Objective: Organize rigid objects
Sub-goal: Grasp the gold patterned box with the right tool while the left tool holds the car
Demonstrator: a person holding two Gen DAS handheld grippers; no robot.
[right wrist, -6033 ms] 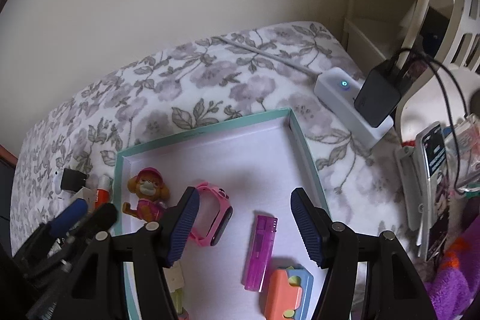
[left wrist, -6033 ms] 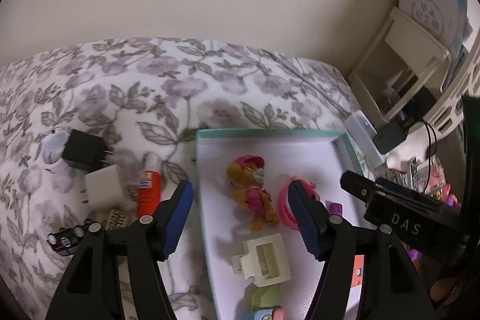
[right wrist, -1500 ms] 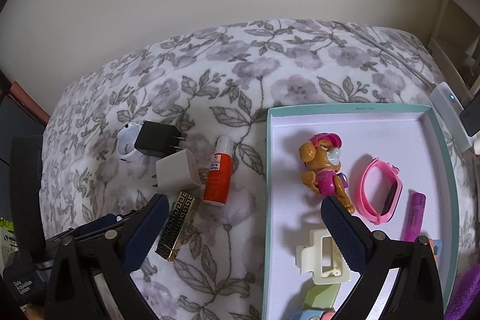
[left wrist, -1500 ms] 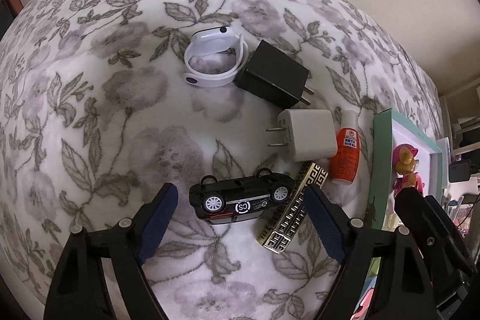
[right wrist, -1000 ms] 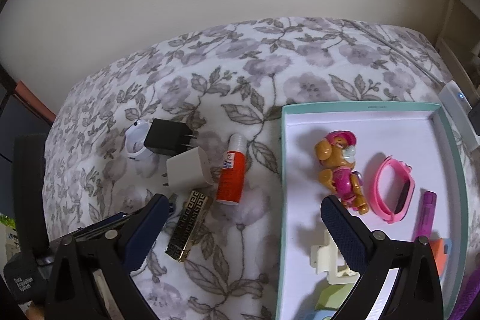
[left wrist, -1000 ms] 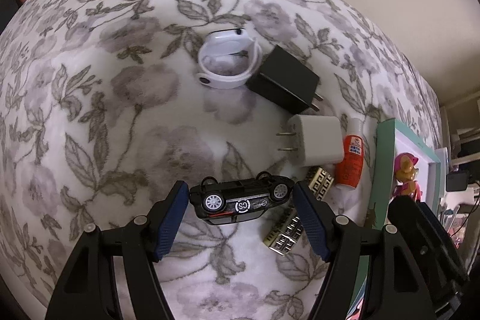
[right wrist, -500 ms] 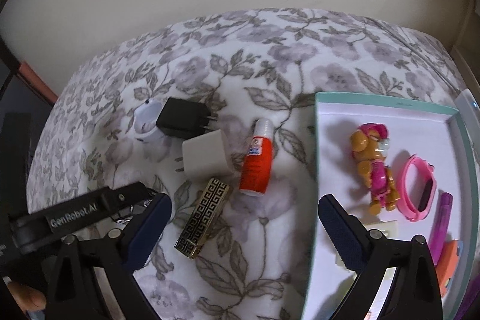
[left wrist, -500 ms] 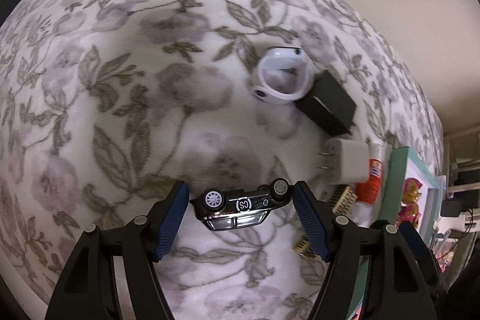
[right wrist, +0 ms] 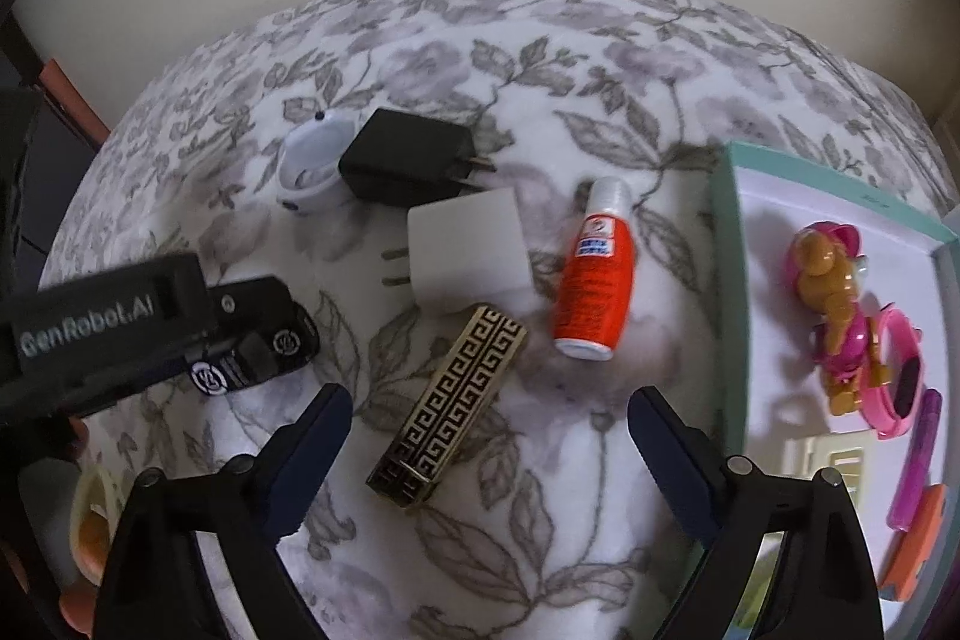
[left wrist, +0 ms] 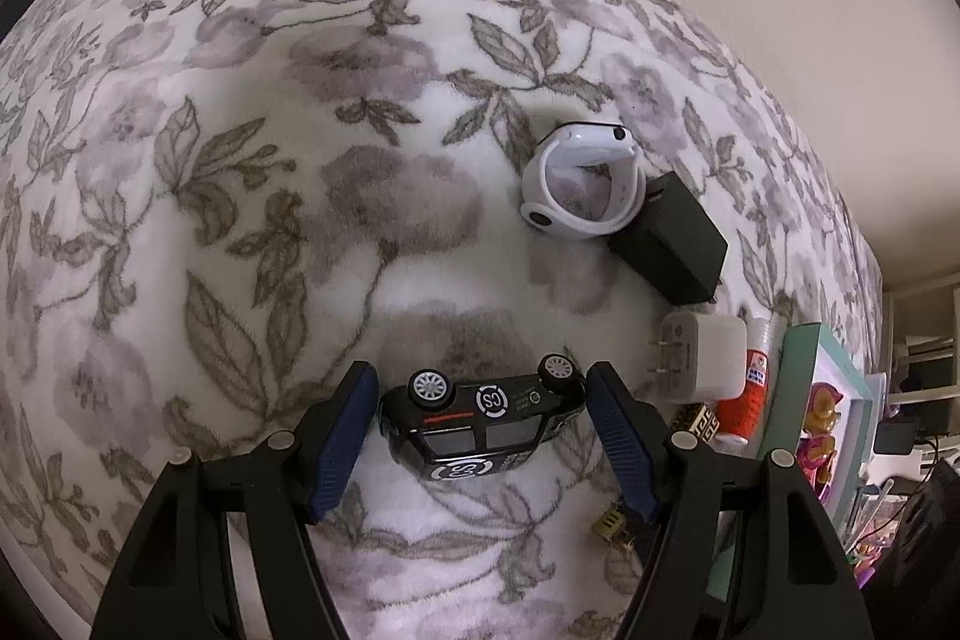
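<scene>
On the floral fleece blanket (left wrist: 252, 196), the black toy car (left wrist: 480, 421) is clamped by the left gripper (left wrist: 480, 436); the right gripper (right wrist: 489, 436), jaws wide but just closing, empty, should be centred over the gold-patterned black bar (right wrist: 450, 400), its long axis toward one o'clock.

Left hand-held gripper (left wrist: 482, 433) clamped; right hand-held gripper (right wrist: 489, 445) closing, empty.

A home bedroom: floral fleece blanket (left wrist: 252, 172), toys, phone chargers.

Open blanket (left wrist: 252, 196): unobstructed left of the white watch (left wrist: 582, 187).
Blocked: black charger (right wrist: 405, 157), white charger (right wrist: 471, 244), glue bottle (right wrist: 594, 274), gold case (right wrist: 450, 400) are clustered beside the tray (right wrist: 729, 280).
</scene>
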